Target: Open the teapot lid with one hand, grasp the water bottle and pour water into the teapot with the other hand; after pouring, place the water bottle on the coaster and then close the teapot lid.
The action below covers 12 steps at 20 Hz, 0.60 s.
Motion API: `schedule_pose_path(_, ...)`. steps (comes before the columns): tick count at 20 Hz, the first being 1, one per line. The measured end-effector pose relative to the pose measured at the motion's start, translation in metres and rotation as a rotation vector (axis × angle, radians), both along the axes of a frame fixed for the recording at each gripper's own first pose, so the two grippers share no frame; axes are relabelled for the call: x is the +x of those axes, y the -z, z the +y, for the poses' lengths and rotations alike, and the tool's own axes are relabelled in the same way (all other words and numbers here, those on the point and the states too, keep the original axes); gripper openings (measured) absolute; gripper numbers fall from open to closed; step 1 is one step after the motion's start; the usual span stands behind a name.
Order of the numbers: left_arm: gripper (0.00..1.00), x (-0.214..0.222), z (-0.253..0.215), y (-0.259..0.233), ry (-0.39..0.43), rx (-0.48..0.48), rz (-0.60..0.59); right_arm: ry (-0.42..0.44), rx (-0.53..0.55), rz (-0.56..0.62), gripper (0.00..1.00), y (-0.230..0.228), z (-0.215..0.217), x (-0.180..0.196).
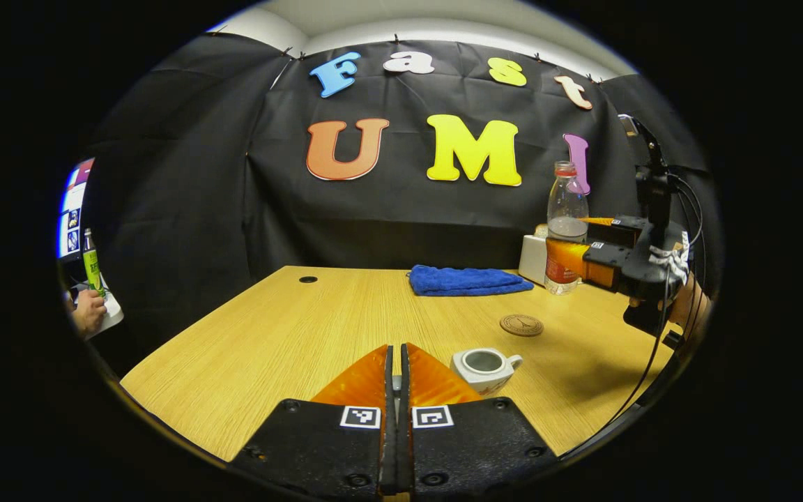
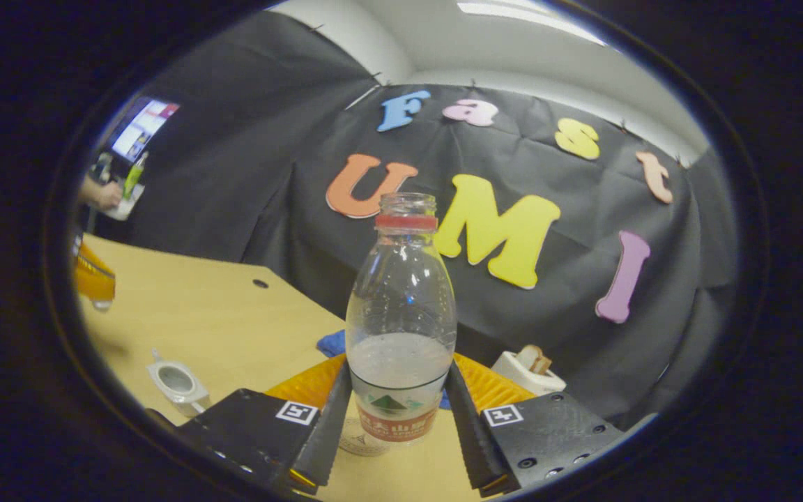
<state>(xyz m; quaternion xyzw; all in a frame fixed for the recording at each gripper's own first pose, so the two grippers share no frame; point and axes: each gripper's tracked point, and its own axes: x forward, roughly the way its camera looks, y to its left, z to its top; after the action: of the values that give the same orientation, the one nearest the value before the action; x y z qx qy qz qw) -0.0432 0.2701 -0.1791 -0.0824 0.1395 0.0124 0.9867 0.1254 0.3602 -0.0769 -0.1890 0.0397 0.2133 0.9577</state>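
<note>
Left tool (image 1: 395,362) seen with fingers pressed nearly together, only thin slit between; whether teapot lid is pinched there cannot be told. Small white ceramic teapot (image 1: 485,368) found lidless, upright, near front edge of light wooden counter (image 1: 290,335). Round brown coaster (image 1: 521,325) laid just behind teapot. Right tool (image 2: 398,404) closed around clear plastic water bottle with red neck ring (image 2: 401,328), both fingers pressed on labelled lower body; bottle uncapped, upright, partly filled, near counter's far right corner. Folded blue cloth (image 1: 468,280) placed by far edge.
</note>
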Motion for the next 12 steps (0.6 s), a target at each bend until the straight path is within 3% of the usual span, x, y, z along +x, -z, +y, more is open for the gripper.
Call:
schedule_pose_path(2,0.02,0.003,-0.003,-0.001,-0.011,0.008,0.003,0.022,0.166,0.114,0.72,0.014,-0.004,0.010)
schedule_pose_path(5,0.03,0.007,-0.003,0.000,-0.037,0.068,0.005,0.082,0.306,0.311,0.72,0.049,-0.015,0.034)
schedule_pose_path(8,0.02,0.008,-0.009,-0.002,-0.032,0.088,0.002,0.133,0.308,0.371,0.71,0.066,-0.023,0.055)
schedule_pose_path(12,0.02,0.012,-0.014,-0.002,-0.033,0.095,0.003,0.107,0.254,0.340,0.71,0.074,-0.014,0.061)
